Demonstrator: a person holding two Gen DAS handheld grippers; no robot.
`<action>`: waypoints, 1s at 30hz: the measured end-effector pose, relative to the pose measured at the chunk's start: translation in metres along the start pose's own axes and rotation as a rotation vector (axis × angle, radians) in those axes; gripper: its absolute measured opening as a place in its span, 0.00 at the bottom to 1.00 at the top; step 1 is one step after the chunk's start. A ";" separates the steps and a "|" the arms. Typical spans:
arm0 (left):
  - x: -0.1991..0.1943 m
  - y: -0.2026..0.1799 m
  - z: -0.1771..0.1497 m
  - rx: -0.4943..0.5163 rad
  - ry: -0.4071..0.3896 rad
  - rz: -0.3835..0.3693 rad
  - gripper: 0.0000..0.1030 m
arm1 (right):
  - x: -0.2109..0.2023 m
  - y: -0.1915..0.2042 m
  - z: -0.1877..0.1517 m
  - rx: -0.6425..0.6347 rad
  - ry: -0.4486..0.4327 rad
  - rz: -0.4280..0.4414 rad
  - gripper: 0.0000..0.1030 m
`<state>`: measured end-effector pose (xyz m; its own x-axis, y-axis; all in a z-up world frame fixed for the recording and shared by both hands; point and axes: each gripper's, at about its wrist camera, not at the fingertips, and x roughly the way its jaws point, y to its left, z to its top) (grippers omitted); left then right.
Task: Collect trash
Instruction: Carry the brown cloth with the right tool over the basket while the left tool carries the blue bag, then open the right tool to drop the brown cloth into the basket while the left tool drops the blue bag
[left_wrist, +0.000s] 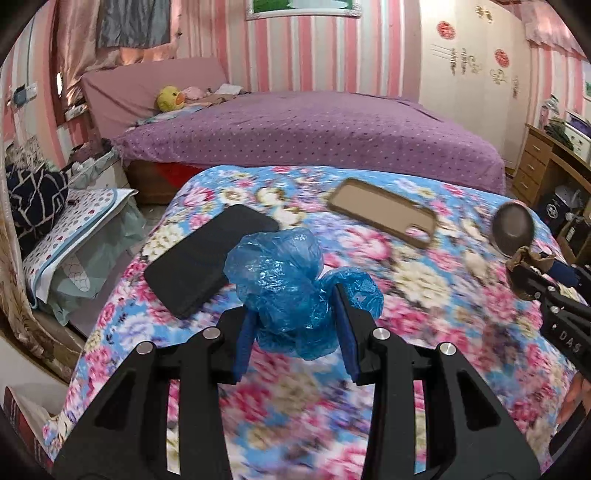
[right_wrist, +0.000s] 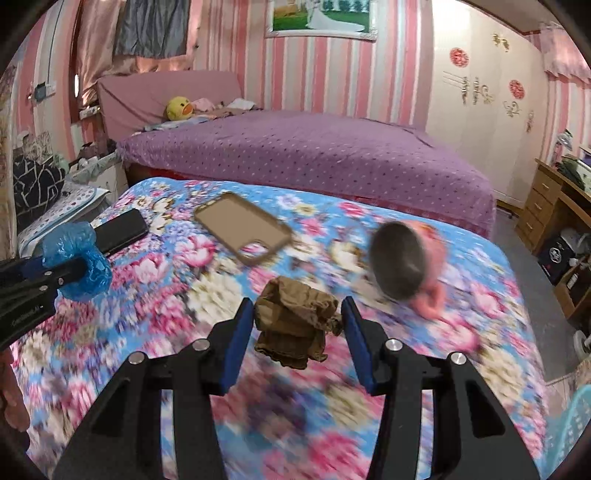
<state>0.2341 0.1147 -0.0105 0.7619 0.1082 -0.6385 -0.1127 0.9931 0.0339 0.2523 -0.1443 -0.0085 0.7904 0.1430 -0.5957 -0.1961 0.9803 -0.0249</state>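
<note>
My left gripper (left_wrist: 295, 310) is shut on a crumpled blue plastic bag (left_wrist: 291, 284), held just above the floral cloth (left_wrist: 424, 295); the bag also shows in the right wrist view (right_wrist: 79, 260). My right gripper (right_wrist: 297, 314) is shut on a crumpled brown paper wad (right_wrist: 295, 325), which hangs between the blue pads above the cloth. The wad also shows at the right edge of the left wrist view (left_wrist: 530, 260).
On the cloth lie a black phone (left_wrist: 207, 258), a brown phone case (left_wrist: 384, 210) and a tipped pink cup (right_wrist: 406, 258). A purple bed (left_wrist: 314, 129) stands behind. A wooden desk (right_wrist: 554, 206) is at the right, bedding piles at the left.
</note>
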 end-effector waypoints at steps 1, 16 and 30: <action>-0.007 -0.010 -0.003 0.015 -0.005 -0.007 0.37 | -0.009 -0.010 -0.004 0.007 -0.006 -0.007 0.47; -0.080 -0.141 -0.029 0.029 -0.069 -0.202 0.37 | -0.136 -0.185 -0.084 0.147 -0.047 -0.199 0.47; -0.094 -0.338 -0.081 0.217 -0.021 -0.378 0.37 | -0.191 -0.323 -0.159 0.235 -0.016 -0.388 0.48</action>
<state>0.1488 -0.2353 -0.0241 0.7370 -0.2659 -0.6213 0.3115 0.9495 -0.0369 0.0722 -0.5097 -0.0141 0.7886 -0.2408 -0.5658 0.2517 0.9659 -0.0601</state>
